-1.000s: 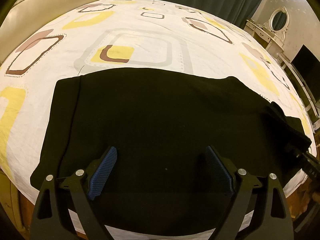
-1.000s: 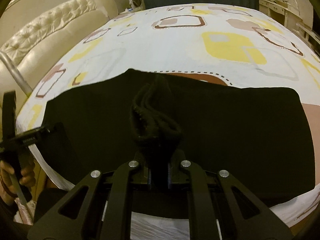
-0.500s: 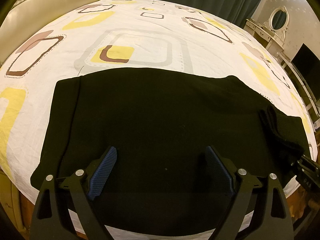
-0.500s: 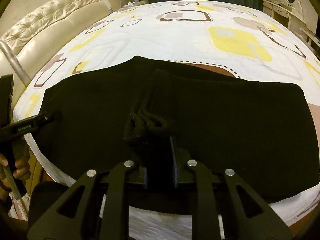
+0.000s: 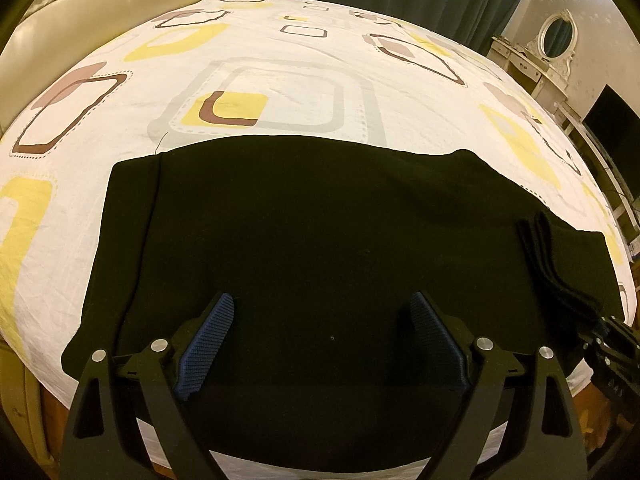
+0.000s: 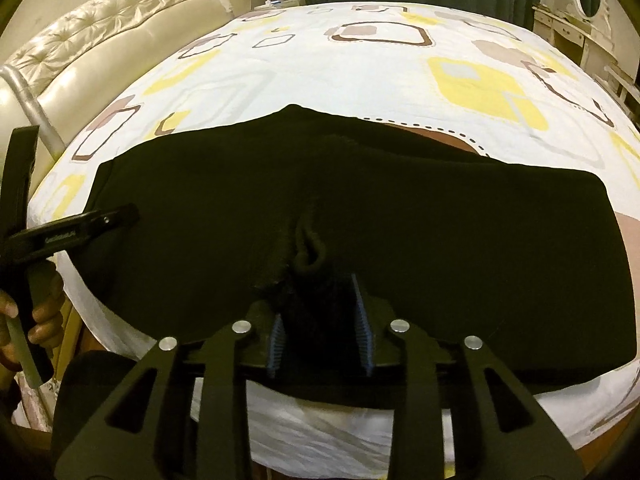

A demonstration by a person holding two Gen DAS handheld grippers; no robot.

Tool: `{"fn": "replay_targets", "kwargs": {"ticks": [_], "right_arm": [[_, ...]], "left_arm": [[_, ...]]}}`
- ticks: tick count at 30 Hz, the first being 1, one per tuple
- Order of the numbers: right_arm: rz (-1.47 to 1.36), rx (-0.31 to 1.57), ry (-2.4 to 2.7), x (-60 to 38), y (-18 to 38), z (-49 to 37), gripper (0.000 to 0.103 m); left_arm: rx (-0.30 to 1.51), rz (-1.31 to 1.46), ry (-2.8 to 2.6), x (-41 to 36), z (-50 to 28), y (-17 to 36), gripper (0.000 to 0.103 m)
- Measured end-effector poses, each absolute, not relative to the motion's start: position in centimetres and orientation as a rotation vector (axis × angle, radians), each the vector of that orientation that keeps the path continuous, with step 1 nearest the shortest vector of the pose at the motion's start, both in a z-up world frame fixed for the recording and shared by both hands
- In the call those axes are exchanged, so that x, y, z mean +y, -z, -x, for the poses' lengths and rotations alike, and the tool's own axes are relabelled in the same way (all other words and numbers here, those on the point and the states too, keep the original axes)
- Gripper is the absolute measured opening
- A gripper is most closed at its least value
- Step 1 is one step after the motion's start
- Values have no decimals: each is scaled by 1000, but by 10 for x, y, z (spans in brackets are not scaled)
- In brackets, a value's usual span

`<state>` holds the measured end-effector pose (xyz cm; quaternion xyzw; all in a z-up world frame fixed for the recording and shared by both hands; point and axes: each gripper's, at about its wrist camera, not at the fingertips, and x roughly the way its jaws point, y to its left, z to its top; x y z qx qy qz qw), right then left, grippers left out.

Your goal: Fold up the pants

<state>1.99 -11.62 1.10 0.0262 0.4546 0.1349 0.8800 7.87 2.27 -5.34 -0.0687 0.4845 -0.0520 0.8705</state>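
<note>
Two hand-held grippers at bed edge, left hand-held gripper [image 5: 320, 344] spread, right hand-held gripper [image 6: 320, 320] pinching pants [image 5: 320, 240].

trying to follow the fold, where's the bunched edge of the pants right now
In the right wrist view the bunched edge sits low and centre, between the right tongs, at the near edge of the bed; the left tongs hover open.

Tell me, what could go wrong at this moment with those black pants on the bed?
The right gripper has only a small bunched tuft of the black fabric pants between its blue ribbed pads, so the cloth may slip out or pull into wrinkles. The open left gripper holds nothing, so that side could drag unevenly. The pants lie near the edge of the white patterned bedsheet and could slide off.
</note>
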Motion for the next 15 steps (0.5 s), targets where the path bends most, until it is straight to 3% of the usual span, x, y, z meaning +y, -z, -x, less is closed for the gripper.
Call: {"fn": "replay_targets", "kwargs": {"ticks": [15], "right_arm": [[-47, 970, -361, -98, -8, -5, 47]], "left_arm": [[1009, 115, 108, 19, -77, 54, 89]]}}
